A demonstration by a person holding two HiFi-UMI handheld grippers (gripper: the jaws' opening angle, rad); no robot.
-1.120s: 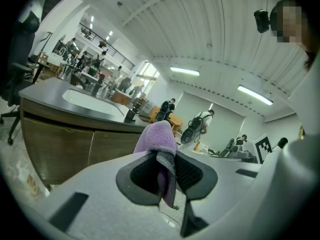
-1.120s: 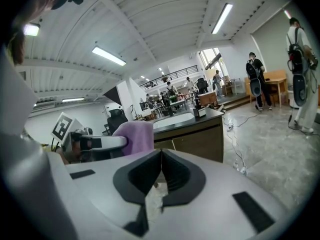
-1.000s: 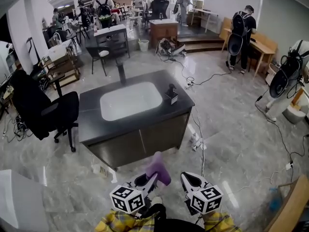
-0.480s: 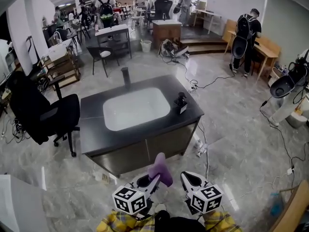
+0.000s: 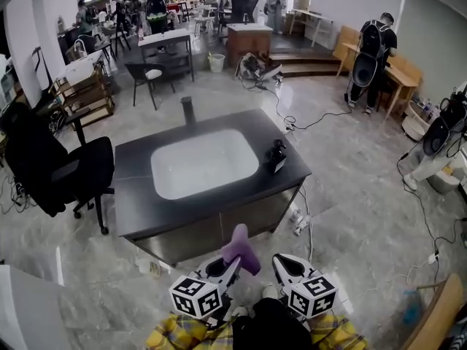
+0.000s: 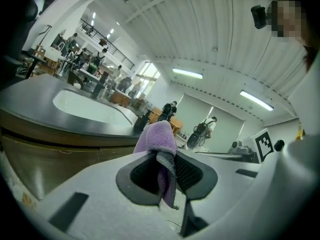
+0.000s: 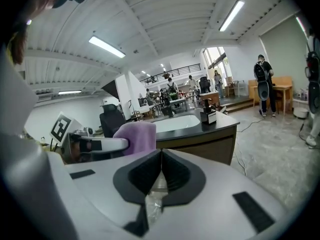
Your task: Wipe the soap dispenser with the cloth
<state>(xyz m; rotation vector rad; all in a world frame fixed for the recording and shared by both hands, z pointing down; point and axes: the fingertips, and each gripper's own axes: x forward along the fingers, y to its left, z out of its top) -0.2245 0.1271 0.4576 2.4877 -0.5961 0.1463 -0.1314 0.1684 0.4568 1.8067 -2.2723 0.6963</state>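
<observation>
The black soap dispenser (image 5: pixel 276 155) stands on the right end of the dark counter (image 5: pixel 139 195), beside the white sink (image 5: pixel 204 162). It also shows small and far off in the left gripper view (image 6: pixel 141 121) and the right gripper view (image 7: pixel 207 113). My left gripper (image 5: pixel 230 266) is shut on a purple cloth (image 5: pixel 239 249), which sticks up from between its pads (image 6: pixel 159 136). My right gripper (image 5: pixel 286 267) hangs beside it, shut with nothing in it (image 7: pixel 160 159). The cloth (image 7: pixel 136 136) shows to its left. Both grippers are on the near side of the counter, well short of the dispenser.
A dark faucet (image 5: pixel 187 110) stands behind the sink. A black office chair (image 5: pixel 55 168) is left of the counter. Cables (image 5: pixel 292 122) run over the marble floor at the right. A person with a backpack (image 5: pixel 367 49) and others stand farther back among desks.
The counter has drawn nearer and looks larger in the head view as I moved toward it. Both grippers came along, the cloth still in the left one.
</observation>
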